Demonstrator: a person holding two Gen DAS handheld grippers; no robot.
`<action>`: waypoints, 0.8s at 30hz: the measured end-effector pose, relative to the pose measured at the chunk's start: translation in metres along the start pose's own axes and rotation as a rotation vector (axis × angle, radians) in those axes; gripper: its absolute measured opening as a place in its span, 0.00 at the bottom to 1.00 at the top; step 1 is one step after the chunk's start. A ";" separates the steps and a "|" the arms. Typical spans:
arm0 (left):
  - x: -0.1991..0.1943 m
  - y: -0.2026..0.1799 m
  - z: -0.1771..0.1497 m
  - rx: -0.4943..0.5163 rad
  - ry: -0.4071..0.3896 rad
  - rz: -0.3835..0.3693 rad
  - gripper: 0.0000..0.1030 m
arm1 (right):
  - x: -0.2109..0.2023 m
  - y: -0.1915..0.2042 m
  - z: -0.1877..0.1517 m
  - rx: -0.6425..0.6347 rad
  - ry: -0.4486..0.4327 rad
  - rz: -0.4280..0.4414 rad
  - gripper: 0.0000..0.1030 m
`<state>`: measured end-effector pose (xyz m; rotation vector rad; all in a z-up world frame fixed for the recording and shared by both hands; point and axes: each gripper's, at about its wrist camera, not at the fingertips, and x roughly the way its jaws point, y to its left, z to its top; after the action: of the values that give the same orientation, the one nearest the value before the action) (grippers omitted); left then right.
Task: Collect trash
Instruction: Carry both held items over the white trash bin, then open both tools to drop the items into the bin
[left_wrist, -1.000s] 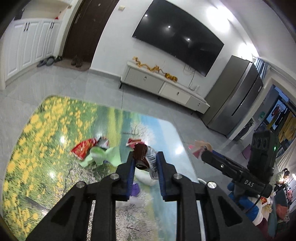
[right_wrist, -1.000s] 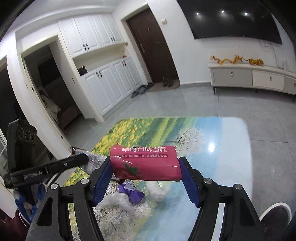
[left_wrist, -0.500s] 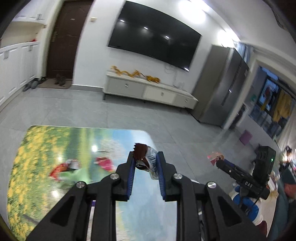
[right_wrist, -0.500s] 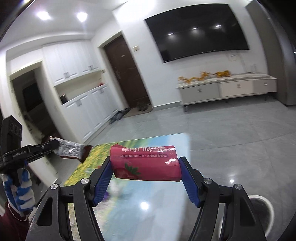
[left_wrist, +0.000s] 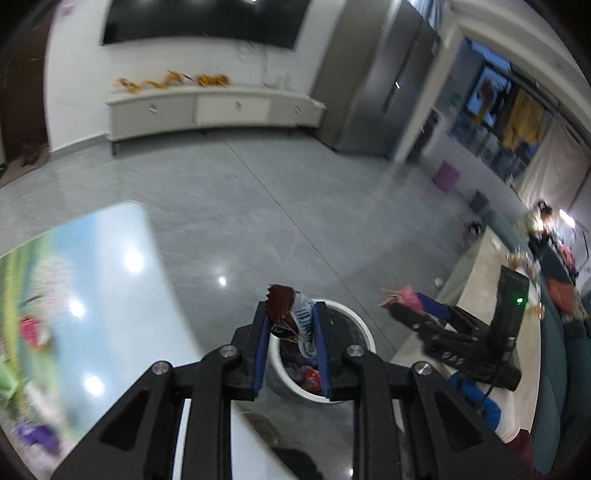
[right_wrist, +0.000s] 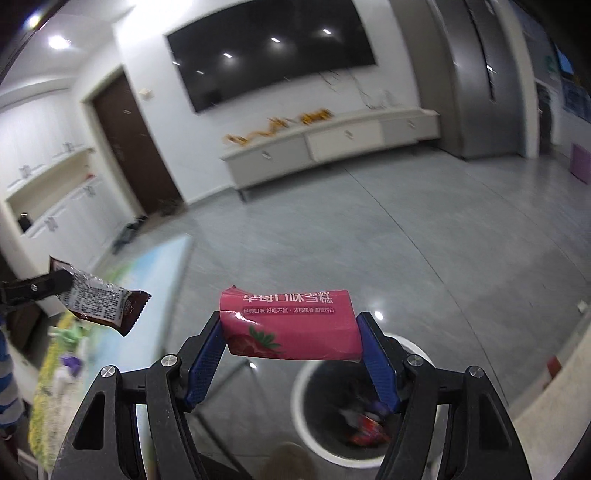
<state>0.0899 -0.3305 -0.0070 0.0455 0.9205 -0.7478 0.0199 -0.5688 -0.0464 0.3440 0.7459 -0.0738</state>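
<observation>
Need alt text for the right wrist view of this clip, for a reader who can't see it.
The right tongs grip a pink strawberry-print snack wrapper by its ends above a white trash bin that already holds litter. At far left, the left tongs hold a brown wrapper out over the table's end; grey floor, TV and cabinet lie behind.

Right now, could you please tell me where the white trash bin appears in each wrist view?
Left wrist view: white trash bin at lower centre, behind the fingers.
Right wrist view: lower right, rim under the pink wrapper.
Shared landmark: the wall TV.
</observation>
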 end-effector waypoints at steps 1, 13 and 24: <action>0.013 -0.005 0.001 0.008 0.018 -0.004 0.21 | 0.008 -0.007 -0.003 0.008 0.017 -0.016 0.67; 0.173 -0.044 0.006 -0.003 0.245 -0.037 0.25 | 0.078 -0.072 -0.050 0.082 0.206 -0.148 0.67; 0.167 -0.029 -0.004 -0.022 0.243 -0.047 0.47 | 0.084 -0.076 -0.052 0.097 0.237 -0.193 0.71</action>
<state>0.1325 -0.4455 -0.1246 0.0969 1.1644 -0.7865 0.0336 -0.6189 -0.1603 0.3764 1.0114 -0.2552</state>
